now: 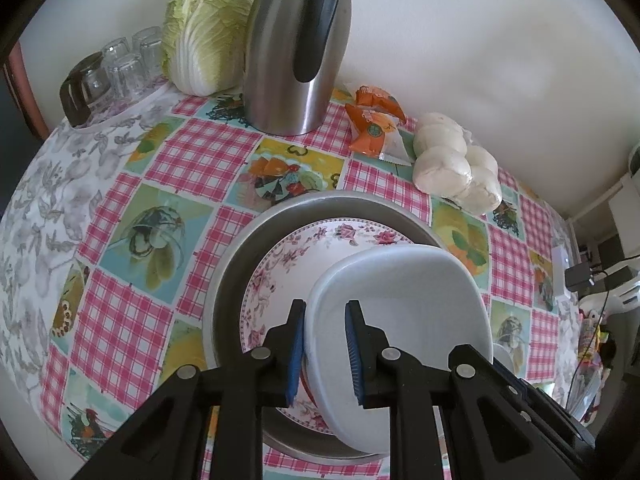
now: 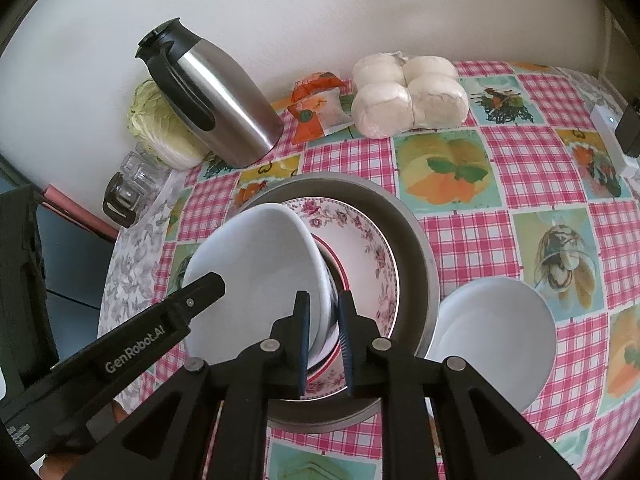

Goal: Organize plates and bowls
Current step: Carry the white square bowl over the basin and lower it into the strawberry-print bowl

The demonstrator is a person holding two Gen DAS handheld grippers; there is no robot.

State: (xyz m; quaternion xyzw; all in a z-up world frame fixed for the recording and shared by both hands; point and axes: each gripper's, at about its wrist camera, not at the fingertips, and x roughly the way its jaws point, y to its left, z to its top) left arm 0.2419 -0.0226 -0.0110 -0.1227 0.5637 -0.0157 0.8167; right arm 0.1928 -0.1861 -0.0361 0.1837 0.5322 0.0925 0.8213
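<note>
While tilted, white bowl [image 1: 400, 320] (on floral plate [image 1: 280, 264]), metal basin [image 1: 236, 264]

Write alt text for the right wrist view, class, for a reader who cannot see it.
A black claw straddles the rim of a white bowl tilted over a floral plate inside a metal pan. A second claw enters from the left; a white plate lies right of the pan on a checked tablecloth, with a steel jug behind.
</note>
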